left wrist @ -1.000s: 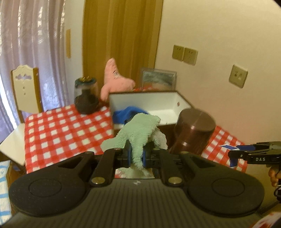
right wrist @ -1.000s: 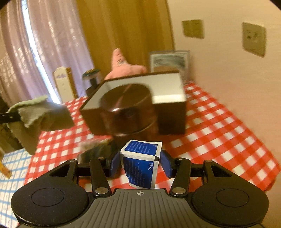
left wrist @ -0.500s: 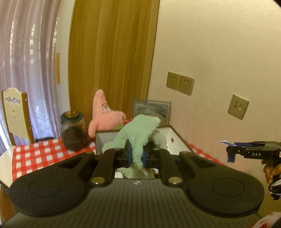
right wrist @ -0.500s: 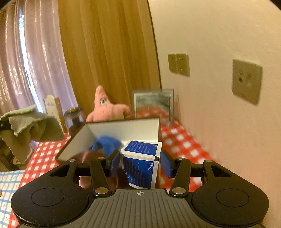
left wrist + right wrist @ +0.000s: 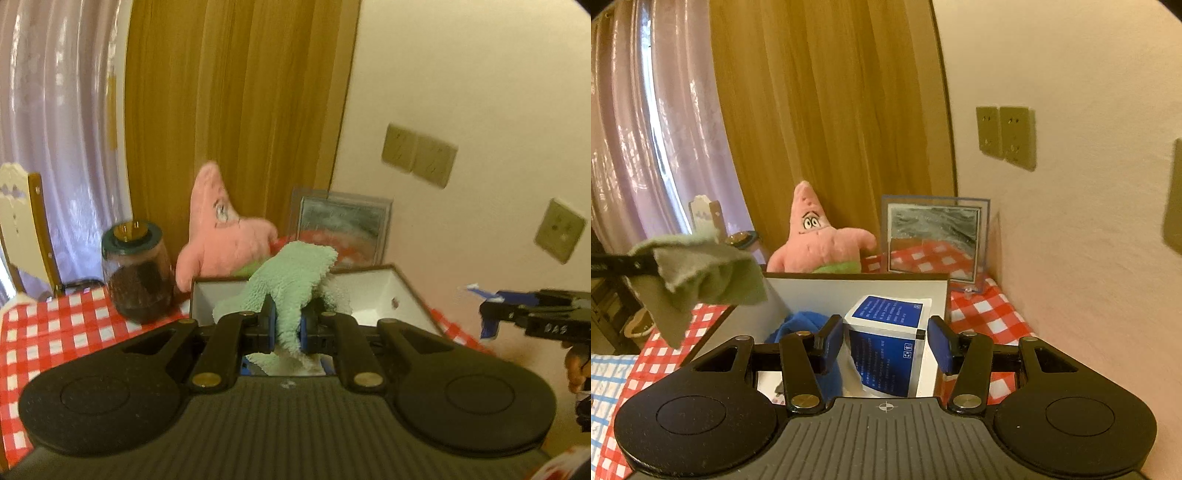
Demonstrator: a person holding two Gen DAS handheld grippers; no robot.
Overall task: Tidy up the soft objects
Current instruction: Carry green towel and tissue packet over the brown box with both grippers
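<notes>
My left gripper (image 5: pixel 287 326) is shut on a fluffy green cloth (image 5: pixel 295 280), which hangs above the near wall of a brown box with a white inside (image 5: pixel 369 291). My right gripper (image 5: pixel 886 345) is shut on a blue and white packet (image 5: pixel 886 332) and hovers over the same box (image 5: pixel 857 290). A blue cloth (image 5: pixel 799 326) lies inside the box at its left. The green cloth (image 5: pixel 701 273) also shows at the left of the right wrist view, and the right gripper (image 5: pixel 517 317) with the packet (image 5: pixel 487 314) at the right of the left wrist view.
A pink star plush (image 5: pixel 816 240) leans behind the box. A framed picture (image 5: pixel 934 240) stands against the wall to its right, and a dark jar (image 5: pixel 136 273) to its left. The red checked tablecloth (image 5: pixel 982 314), a chair (image 5: pixel 22 221) and curtains surround them.
Both grippers have moved forward over the table with their loads to the box. The round brown container in front of the box has dropped out of view.
</notes>
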